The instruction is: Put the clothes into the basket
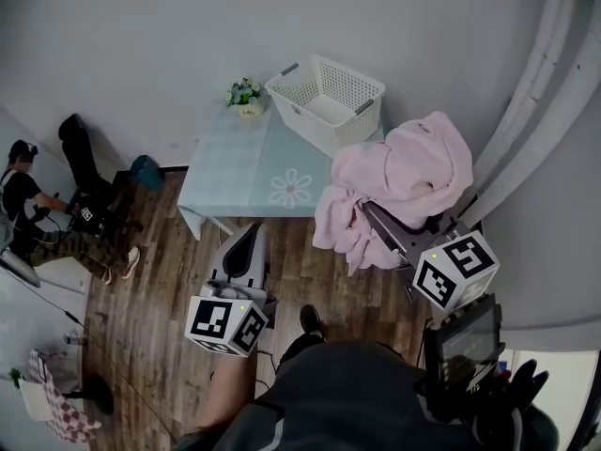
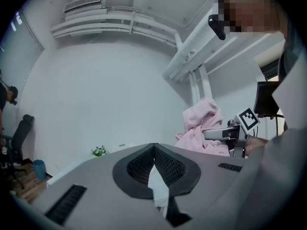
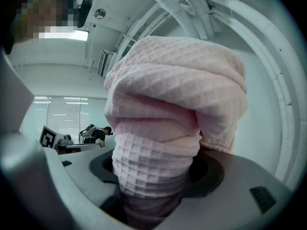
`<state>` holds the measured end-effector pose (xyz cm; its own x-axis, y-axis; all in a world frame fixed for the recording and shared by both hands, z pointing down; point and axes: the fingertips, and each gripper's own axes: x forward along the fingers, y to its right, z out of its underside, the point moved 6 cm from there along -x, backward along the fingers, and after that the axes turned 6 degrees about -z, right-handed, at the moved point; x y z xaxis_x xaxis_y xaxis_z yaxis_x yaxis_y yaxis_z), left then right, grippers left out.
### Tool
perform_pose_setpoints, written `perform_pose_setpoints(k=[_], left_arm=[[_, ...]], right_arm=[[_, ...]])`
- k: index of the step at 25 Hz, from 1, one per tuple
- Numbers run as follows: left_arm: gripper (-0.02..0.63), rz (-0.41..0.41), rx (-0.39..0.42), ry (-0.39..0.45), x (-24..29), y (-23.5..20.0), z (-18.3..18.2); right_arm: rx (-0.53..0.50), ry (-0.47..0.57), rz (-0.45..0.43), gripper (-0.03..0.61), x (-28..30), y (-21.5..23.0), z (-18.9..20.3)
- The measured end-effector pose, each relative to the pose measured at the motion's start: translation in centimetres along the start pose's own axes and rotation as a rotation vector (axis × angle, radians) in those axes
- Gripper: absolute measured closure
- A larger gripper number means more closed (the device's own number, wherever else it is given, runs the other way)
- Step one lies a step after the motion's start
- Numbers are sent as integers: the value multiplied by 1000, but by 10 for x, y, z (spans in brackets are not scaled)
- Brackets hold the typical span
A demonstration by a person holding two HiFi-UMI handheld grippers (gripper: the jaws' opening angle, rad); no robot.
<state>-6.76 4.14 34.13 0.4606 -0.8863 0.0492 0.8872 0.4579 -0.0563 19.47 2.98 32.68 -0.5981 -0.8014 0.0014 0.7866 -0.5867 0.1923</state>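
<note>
My right gripper [image 1: 383, 225] clamps the pink waffle-weave cloth [image 1: 406, 178], bunched at the light-blue table's [image 1: 235, 172] right edge, near the white perforated plastic basket [image 1: 285, 99] on it. My left gripper [image 1: 246, 233]: jaws together, empty.

The pink garment [image 1: 404, 191] swallows the right gripper's [image 1: 387, 228] jaw tips and hides the table's [image 1: 235, 172] near right corner.

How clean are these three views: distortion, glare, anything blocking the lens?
Head view: walls bend outward, evenly lit, pink cloth and basket sharp. Left gripper view: dark round border, flat soft light. Right gripper view: pink cloth fills the centre; ceiling lamp glares upper left.
</note>
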Motion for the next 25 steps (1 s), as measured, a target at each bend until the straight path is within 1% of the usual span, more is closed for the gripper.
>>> perform_pose_setpoints(k=[5,8,13,15,19,22,25], left_arm=[[604,28,-13,12,35,-66,-14],[604,56,-11,15,51,-94,-19],[604,92,-36,16,79,-148,-15],[604,111,-38,13,82,-154,-16],[604,139,-15,17,83,-157,-16],[604,150,-40,16,90,-165,-14],[604,157,-34,18,97,-175,-20]], right_arm=[[-4,11,17,245,67,-3,-16],[1,19,46,245,95,-5,-22],[18,12,90,245,148,-7,-22],[21,15,108,245,151,-8,-23],[38,40,139,245,145,-13,-26],[49,22,163,245,149,-12,-25],[54,2,187,245,160,-12,-33]])
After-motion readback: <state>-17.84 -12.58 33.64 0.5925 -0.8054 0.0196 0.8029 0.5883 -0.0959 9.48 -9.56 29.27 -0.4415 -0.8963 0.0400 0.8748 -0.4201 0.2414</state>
